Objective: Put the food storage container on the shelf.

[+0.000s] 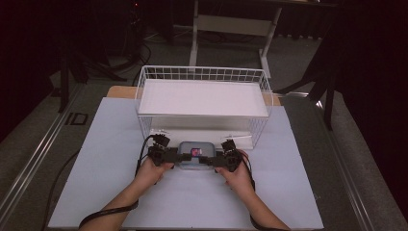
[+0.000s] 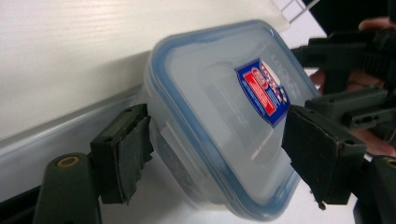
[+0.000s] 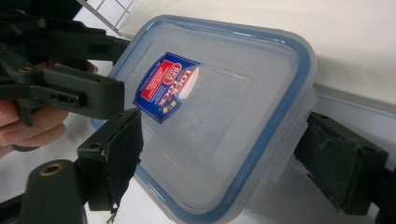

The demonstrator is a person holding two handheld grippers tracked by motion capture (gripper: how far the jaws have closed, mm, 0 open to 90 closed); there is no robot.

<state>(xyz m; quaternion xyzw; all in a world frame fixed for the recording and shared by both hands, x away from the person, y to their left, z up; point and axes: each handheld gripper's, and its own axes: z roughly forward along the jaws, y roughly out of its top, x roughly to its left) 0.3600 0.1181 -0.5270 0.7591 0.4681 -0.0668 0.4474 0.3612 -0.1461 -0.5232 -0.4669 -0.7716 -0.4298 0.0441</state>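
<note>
I am looking down on a clear plastic container (image 1: 191, 155) with a blue-rimmed lid and a red and blue label (image 1: 195, 152), lying on the pale surface (image 1: 110, 144) just in front of the white wire basket (image 1: 202, 98). I am holding the left gripper (image 1: 176, 157) at one short end of the container and the right gripper (image 1: 206, 160) at the other, so the box is sitting between the two sets of fingers. In the left gripper view, the container (image 2: 219, 116) is lying tilted across the gap, with one finger (image 2: 122, 151) touching its side wall below the lid rim and the other finger (image 2: 317, 149) lying against the lid near the label (image 2: 264, 91); the left fingers are gripping the box, spread wide around it. Beyond that far finger I am seeing the other gripper and part of a hand (image 2: 355, 79). In the right gripper view, the container (image 3: 210, 116) is again spanning the gap: one finger (image 3: 119, 154) is overlapping the lid edge just beside the label (image 3: 166, 86), and the other finger (image 3: 341, 163) is meeting the side clip under the rim, so the right fingers are also closing around the box at a wide spread. The left gripper (image 3: 65, 88) and its hand (image 3: 23, 121) are sitting just past the near finger.
</note>
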